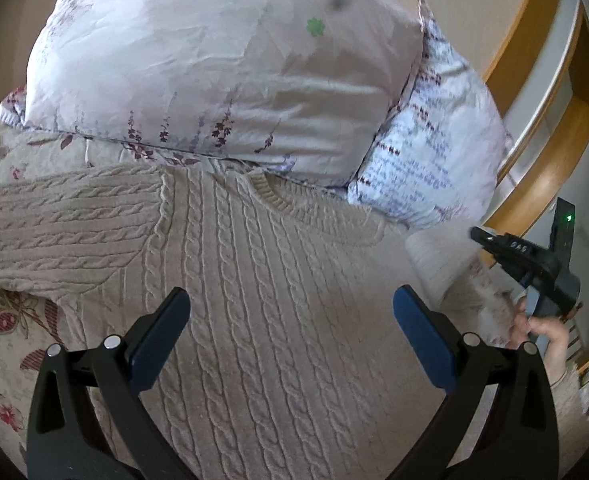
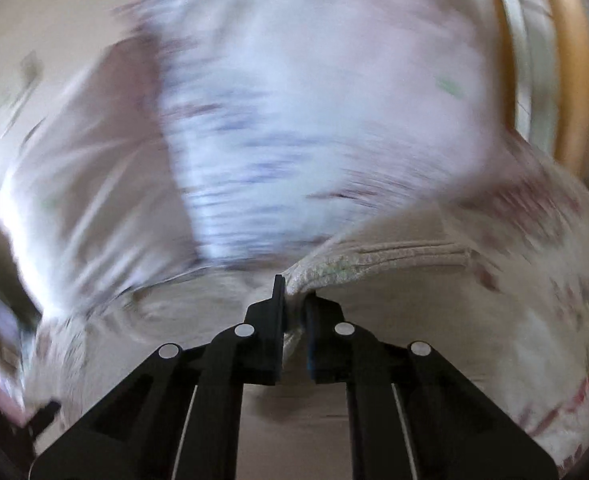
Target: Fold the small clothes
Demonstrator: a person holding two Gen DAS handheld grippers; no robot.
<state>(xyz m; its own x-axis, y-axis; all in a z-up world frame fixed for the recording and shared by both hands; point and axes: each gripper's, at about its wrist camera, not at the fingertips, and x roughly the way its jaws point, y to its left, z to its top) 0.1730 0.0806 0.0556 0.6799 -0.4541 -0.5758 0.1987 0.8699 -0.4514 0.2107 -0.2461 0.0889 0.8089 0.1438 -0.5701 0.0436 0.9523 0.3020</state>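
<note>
At the bottom of the left wrist view, the left gripper [image 1: 292, 312] is seen with its two blue-padded fingers [image 1: 162, 336] spread wide apart, nothing held between them. Directly beneath and beyond them the sweater [image 1: 262, 280] is laid flat, filling the lower and middle part of the frame. It is a beige cable-knit piece, with raised rope-like columns running up its body and a ribbed round neckline [image 1: 278, 196] near the centre of the frame. One sleeve [image 1: 54, 224] is stretched out toward the left edge of the frame. The garment is spread on a floral bedspread [image 1: 6, 320], which shows at the lower left with red and brown flower motifs.

At the right edge of the same view, the right gripper [image 1: 490, 242] is seen, gripped by a hand [image 1: 542, 332], with pale fabric at its tip.

In the right wrist view, heavily blurred, the right gripper [image 2: 294, 304] is shown at the bottom centre with its fingers drawn together and clamped on a fold of the beige knit [image 2: 374, 264], whose ribbed edge runs off to the right of the tips.

Farther back, in the upper half of the left wrist view, a large pale floral pillow [image 1: 214, 64] is propped just behind the neckline, and a second patterned pillow [image 1: 434, 152] lies to its right. A wooden headboard [image 1: 534, 128] curves along the upper right edge.
</note>
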